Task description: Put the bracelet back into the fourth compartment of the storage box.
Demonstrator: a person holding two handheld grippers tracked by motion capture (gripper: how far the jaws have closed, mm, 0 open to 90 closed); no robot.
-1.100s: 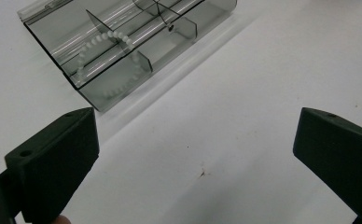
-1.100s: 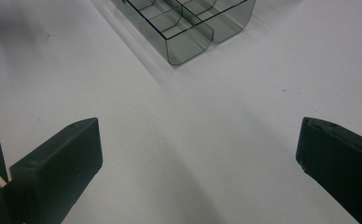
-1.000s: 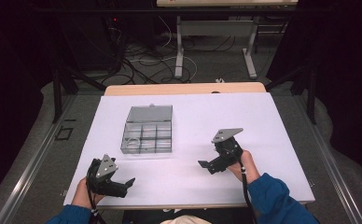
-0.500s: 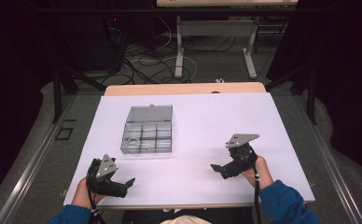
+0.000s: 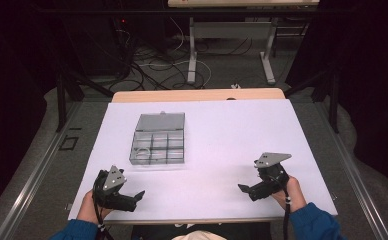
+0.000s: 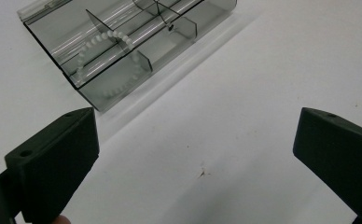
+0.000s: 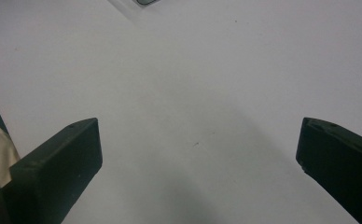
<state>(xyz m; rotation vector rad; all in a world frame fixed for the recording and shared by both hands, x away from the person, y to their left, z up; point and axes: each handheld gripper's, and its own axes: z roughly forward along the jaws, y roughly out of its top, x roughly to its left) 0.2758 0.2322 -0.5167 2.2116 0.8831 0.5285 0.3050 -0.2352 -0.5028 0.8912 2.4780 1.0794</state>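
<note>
2 black two-jaw grippers rest low over a wide white table sheet (image 5: 222, 130) that covers a tan wooden tabletop (image 5: 197, 95), and everything below is placed from the clear smoky-grey plastic compartment box (image 5: 158, 139) lying on that sheet; the sheet itself spreads out on every side of the box, and the tan wood shows as a strip beyond the box's far edge; the box lies flat with its lid opened back on the far side, its tray split by thin dividers into small cells; the right gripper (image 5: 246, 190) is well apart from the box, toward the near right, held in a hand with a blue sleeve (image 5: 312, 222), a grey 3-cornered plate on top and a cable trailing toward the person; in the right gripper view its jaws stand wide apart over bare white sheet, holding nothing, with just a corner of the box at the top edge; the left gripper (image 5: 137, 196) sits near the box's near left corner, close to the table's near edge; its jaws are likewise spread wide and empty in the left gripper view, pointing toward the box; a small white beaded ring (image 6: 107, 63) lies inside the box's near corner cell, the 1 closest to the left gripper.
</note>
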